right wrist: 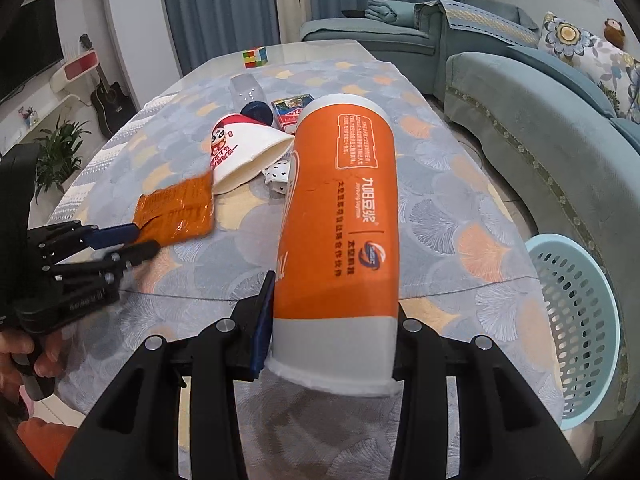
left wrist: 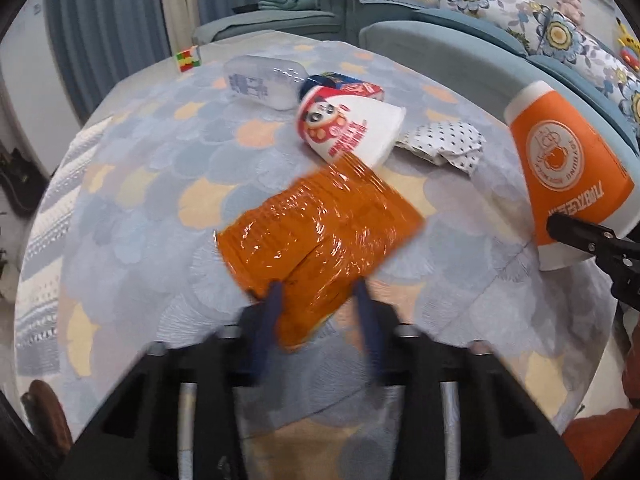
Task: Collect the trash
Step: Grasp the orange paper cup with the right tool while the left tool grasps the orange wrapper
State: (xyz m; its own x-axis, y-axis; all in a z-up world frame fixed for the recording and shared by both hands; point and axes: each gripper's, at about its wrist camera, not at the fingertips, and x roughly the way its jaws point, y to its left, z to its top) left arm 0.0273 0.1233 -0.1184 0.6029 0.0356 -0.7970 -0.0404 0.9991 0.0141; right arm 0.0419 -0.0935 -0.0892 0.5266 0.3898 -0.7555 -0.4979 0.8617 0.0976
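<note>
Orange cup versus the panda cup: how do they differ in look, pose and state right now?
The orange cup is tall, narrow and orange with a white band; the panda cup is shorter, wider and white with red print. The orange cup is held off the table between the right gripper fingers; the panda cup lies on its side on the table, untouched. Both are paper cups, with no contents visible.

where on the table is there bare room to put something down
Free patches: the near cloth in front of the right claw, and the left strip beside the orange wrapper. Crowded: the middle, where the white panda cup, clear bottle and dotted napkin cluster.
</note>
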